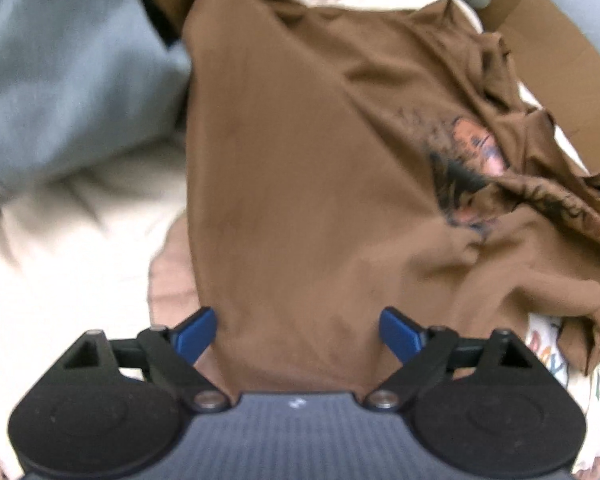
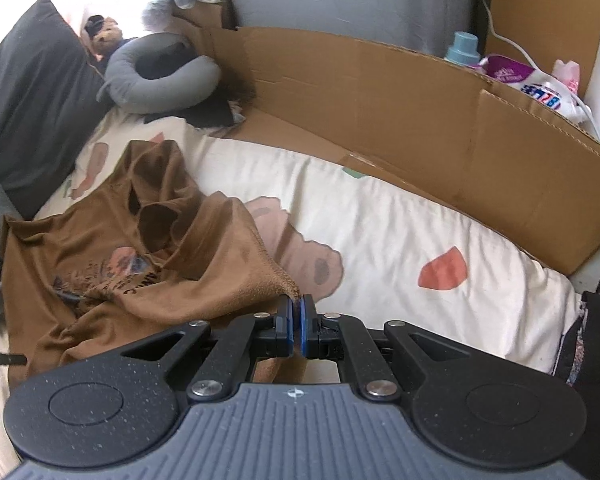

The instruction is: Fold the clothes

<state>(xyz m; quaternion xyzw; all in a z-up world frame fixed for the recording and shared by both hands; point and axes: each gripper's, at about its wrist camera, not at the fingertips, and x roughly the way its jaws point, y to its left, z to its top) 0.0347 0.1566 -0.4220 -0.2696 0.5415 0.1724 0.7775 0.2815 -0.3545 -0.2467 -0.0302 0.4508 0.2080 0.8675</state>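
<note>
A brown T-shirt (image 1: 300, 160) with a dark printed picture (image 1: 468, 160) lies crumpled on a cream bed sheet (image 1: 60, 260). My left gripper (image 1: 296, 320) points down over the shirt's smooth part. Its blue pads stand far apart, the cloth runs between them, and neither pad presses on it. In the right wrist view the same T-shirt (image 2: 100, 240) is bunched at the left, with a sleeve opening showing. My right gripper (image 2: 297, 304) is shut on a corner of the shirt's edge, and the cloth is pulled taut toward it.
A flattened cardboard sheet (image 2: 380, 100) lines the bed's far side. A grey neck pillow (image 2: 160, 76) and a dark pillow (image 2: 32, 92) sit at the head. A grey-blue garment (image 1: 60, 80) lies left of the shirt. A bottle (image 2: 464, 46) and a bag (image 2: 540, 88) stand behind the cardboard.
</note>
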